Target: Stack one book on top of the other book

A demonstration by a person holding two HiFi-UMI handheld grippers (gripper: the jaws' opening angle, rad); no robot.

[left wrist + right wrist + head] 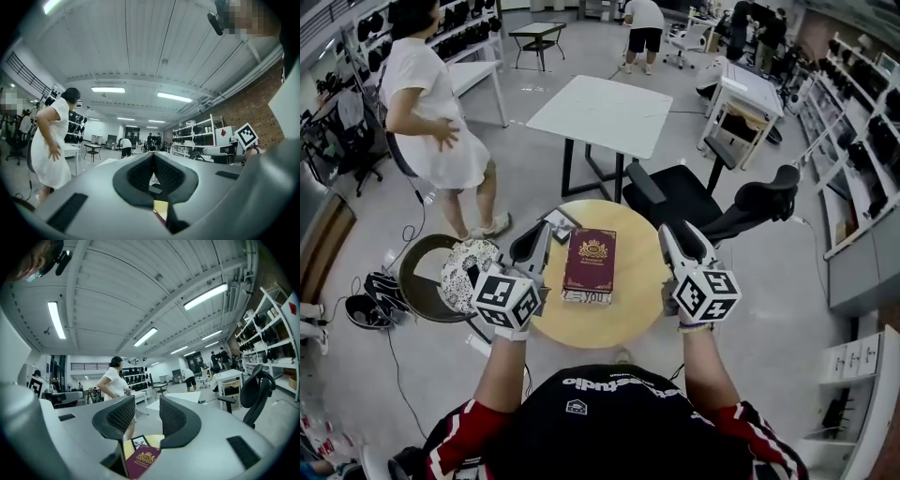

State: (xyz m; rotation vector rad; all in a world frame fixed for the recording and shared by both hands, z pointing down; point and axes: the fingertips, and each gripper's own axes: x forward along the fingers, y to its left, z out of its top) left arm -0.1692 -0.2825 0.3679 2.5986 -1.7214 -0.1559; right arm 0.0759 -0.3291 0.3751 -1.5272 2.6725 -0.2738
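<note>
Left claw (pixel 153 159): I see jaws together, empty.
Right claw (pixel 144 408): I see jaws apart, empty.
Books: red book (pixel 590 258) lies on second book (pixel 585 296), round table (pixel 637 302).

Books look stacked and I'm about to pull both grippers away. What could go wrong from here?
1. The red book sits on the lower book, whose near edge sticks out; a bump could slide it.
2. The left gripper and right gripper flank the stack closely on the small round table; a sideways move might clip it.
</note>
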